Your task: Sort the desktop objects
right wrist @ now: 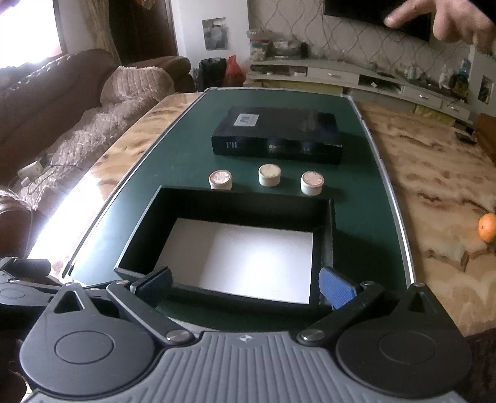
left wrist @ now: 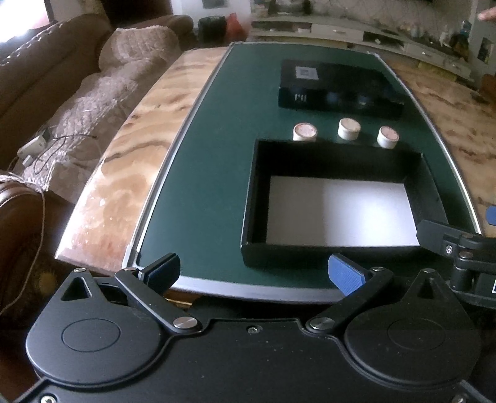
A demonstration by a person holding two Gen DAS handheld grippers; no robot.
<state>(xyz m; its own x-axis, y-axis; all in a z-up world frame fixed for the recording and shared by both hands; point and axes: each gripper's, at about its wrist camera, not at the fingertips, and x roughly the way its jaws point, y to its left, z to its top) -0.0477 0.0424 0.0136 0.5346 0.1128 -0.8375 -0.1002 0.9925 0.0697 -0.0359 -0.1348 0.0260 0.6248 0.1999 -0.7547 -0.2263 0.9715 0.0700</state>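
Three little white round containers (right wrist: 267, 175) sit in a row on the green mat (right wrist: 356, 223), upright, each apart from its neighbours. The left one (right wrist: 220, 179) and right one (right wrist: 312, 183) have pinkish tops, the middle one's top is cream. They're lined up just behind the far wall of an open black box (right wrist: 328, 235) with a white bottom, nothing in it. Behind the row, further back on the mat, lies a closed black box (right wrist: 276, 136) with a white label on its top, flat, near the containers but not touching them.

The mat has a silver edge and lies on a marbled brown table (right wrist: 434, 192). An orange (right wrist: 487, 227) sits out on the table well to the right, off the mat. A brown sofa (left wrist: 40, 71) with a pinkish quilted throw runs along the left side.

Both grippers hover at the near edge of the mat, short of the open box. The left gripper (left wrist: 252, 272) has its blue-padded fingers spread wide with nothing between them, and same deal for the right gripper (right wrist: 245, 285). A bare hand (right wrist: 446, 21) shows at the top right of the right wrist view, fingers loose, up in the air.
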